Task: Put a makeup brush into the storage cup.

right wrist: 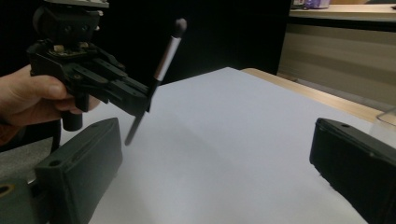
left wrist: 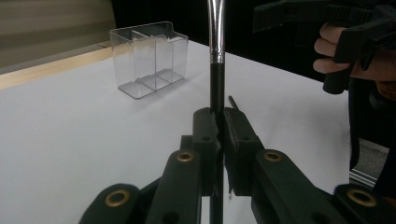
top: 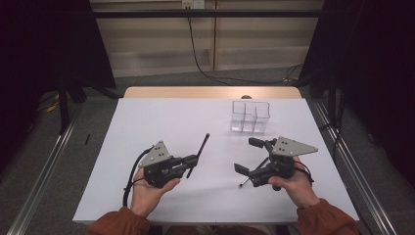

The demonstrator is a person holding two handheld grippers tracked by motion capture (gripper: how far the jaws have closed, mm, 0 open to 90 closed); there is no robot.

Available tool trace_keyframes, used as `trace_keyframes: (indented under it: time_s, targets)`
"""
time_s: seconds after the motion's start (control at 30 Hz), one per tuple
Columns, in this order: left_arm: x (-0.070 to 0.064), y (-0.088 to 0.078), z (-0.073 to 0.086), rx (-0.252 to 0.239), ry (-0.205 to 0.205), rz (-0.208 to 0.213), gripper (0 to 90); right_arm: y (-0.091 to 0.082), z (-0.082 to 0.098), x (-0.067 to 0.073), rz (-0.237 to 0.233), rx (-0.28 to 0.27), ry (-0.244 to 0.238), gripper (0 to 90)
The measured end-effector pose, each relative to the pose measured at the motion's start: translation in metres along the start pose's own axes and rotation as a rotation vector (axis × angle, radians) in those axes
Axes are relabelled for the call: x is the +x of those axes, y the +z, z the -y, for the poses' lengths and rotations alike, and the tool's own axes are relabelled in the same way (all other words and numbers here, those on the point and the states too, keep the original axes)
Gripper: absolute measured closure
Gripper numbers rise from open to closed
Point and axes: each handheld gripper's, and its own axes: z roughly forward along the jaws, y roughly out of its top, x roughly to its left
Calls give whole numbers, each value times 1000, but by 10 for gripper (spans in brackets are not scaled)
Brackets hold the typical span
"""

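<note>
pinching a makeup brush [left wrist: 216, 70] by its black handle, the left gripper [top: 192, 160] has its jaws pressed together on it, holding it above the white table [top: 161, 122] with the silver ferrule and dark tip rising past the jaws. no brand or writing can be read on the brush. a second slim dark stick [top: 252, 172] lies on the table beside the right gripper [top: 248, 156], whose jaws stand spread wide with nothing between them. a clear plastic divided organizer [top: 250, 117] stands farther back on the table, well apart from both grippers.
</note>
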Motion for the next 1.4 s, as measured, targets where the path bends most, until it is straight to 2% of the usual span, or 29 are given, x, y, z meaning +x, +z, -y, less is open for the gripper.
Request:
trace_keyframes:
  time_s: [0.1, 0.17, 0.3, 0.37, 0.57, 0.73, 0.8, 0.9, 1.03, 1.13, 1.17, 1.27, 1.37, 1.4]
  targets:
    - [-1, 8, -2, 0, 7, 1, 842, 10, -4, 2, -35, 10, 4, 18]
    - [-2, 18, -3, -2, 7, 20, 842, 16, -5, 3, -49, 12, 0, 19]
    - [-2, 25, -3, 9, 11, 27, 842, 24, -7, 4, -56, 0, 5, 28]
    - [0, 29, -5, 15, 13, 25, 842, 30, -9, 3, -76, 1, 11, 23]
    - [0, 34, -10, -8, 12, 23, 842, 40, -11, 1, -78, -2, 18, 34]
    - [-4, 36, -6, 0, 25, 30, 842, 47, -9, 4, -75, -11, 25, 43]
    - [-5, 36, -6, -6, 20, 33, 842, 49, -8, 4, -83, -1, 44, 43]
    - [-5, 36, -6, -2, 24, 42, 842, 50, -6, 4, -75, 12, 47, 50]
    - [-4, 37, -2, 6, 21, 39, 842, 53, -5, 3, -75, 25, 66, 96]
    - [-5, 39, 1, 12, 20, 33, 842, 55, -4, 1, -91, 34, 84, 194]
    - [-5, 39, 1, 12, 20, 33, 842, 55, -4, 1, -91, 34, 84, 194]
    - [-7, 42, 3, 24, 19, 37, 842, 56, 0, -1, -105, 41, 114, 327]
    - [-8, 43, 5, 28, 22, 37, 842, 57, 1, -3, -115, 49, 110, 443]
    - [-8, 44, 5, 31, 21, 41, 842, 57, 1, -3, -115, 49, 110, 443]
